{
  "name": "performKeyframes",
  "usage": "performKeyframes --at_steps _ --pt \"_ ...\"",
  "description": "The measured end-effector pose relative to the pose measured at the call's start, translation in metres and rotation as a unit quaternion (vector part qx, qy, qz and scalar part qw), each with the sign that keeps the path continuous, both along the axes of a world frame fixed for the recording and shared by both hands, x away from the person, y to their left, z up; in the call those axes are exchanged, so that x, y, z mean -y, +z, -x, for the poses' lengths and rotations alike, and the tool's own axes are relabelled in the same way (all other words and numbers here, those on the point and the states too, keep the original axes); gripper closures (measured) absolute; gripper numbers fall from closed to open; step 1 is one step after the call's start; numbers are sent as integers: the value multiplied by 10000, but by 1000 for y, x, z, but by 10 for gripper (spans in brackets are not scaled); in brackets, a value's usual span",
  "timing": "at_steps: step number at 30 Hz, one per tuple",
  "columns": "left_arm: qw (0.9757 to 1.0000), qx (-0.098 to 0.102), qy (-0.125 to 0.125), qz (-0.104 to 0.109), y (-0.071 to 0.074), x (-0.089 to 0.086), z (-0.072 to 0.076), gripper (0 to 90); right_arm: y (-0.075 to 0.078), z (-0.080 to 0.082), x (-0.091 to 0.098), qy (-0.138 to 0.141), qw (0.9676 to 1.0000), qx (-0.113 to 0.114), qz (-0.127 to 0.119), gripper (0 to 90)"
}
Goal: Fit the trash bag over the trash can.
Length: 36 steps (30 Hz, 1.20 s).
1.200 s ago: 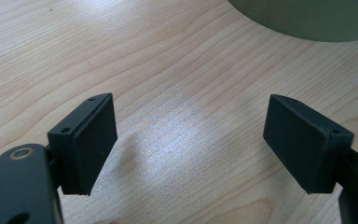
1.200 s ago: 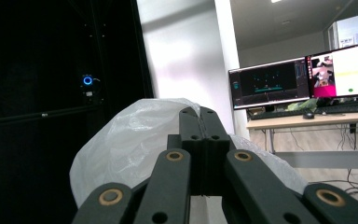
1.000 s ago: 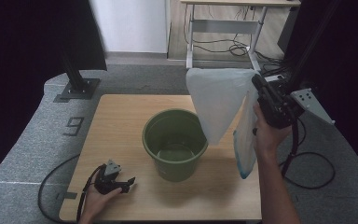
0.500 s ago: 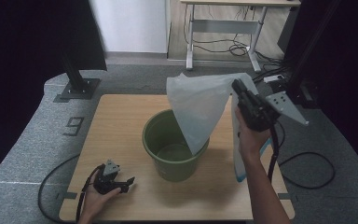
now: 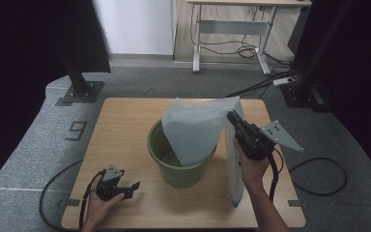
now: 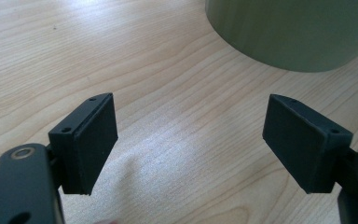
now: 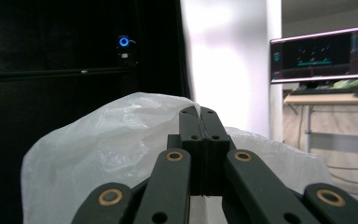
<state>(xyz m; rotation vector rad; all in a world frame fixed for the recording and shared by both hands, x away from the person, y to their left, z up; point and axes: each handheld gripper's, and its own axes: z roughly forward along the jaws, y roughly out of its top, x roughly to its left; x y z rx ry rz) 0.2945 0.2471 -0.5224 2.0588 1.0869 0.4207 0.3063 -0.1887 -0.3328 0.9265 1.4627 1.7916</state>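
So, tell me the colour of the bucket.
The bucket is olive green, clearest in the high view.

Premises read as a lab or test room in an office setting. A small wooden table (image 5: 125, 116) stands on grey carpet (image 5: 34, 159), black curtains (image 5: 19, 53) at both sides. Upper centre: a height-adjustable desk (image 5: 232, 29) with loose cables (image 5: 241, 48). A lit monitor (image 7: 321, 53) sits at upper right of the right gripper view.
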Motion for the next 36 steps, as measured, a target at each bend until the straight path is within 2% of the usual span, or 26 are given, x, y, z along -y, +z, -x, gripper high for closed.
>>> performKeyframes --at_steps 5,10,15,20,26,28,29,32,36 --pt "10000 -2 -6 25 0 0 0 180 -16 10 0 122 9999 -89 -66 888" --pt "10000 -1 -12 24 0 1 0 185 -28 16 1 186 9996 -210 -19 886" --pt "10000 -6 -12 89 0 1 0 192 -44 14 -1 238 9987 -450 70 886" --pt "9999 -17 -20 116 0 1 0 195 -56 9 -8 436 9967 -684 105 885" --pt "9999 -48 -56 99 -1 2 0 200 -66 10 -21 752 9929 -847 365 880" --pt "9999 -40 -50 95 -1 2 0 203 -69 12 -25 842 9913 -853 539 875" --pt "9999 -27 -46 98 -1 2 1 207 -70 12 -27 881 9902 -870 642 866" --pt "9999 39 -32 130 1 1 1 216 -71 13 -28 1019 9883 -910 682 811" --pt "9997 104 1 201 2 1 2 218 -68 19 -25 1041 9877 -865 780 626"
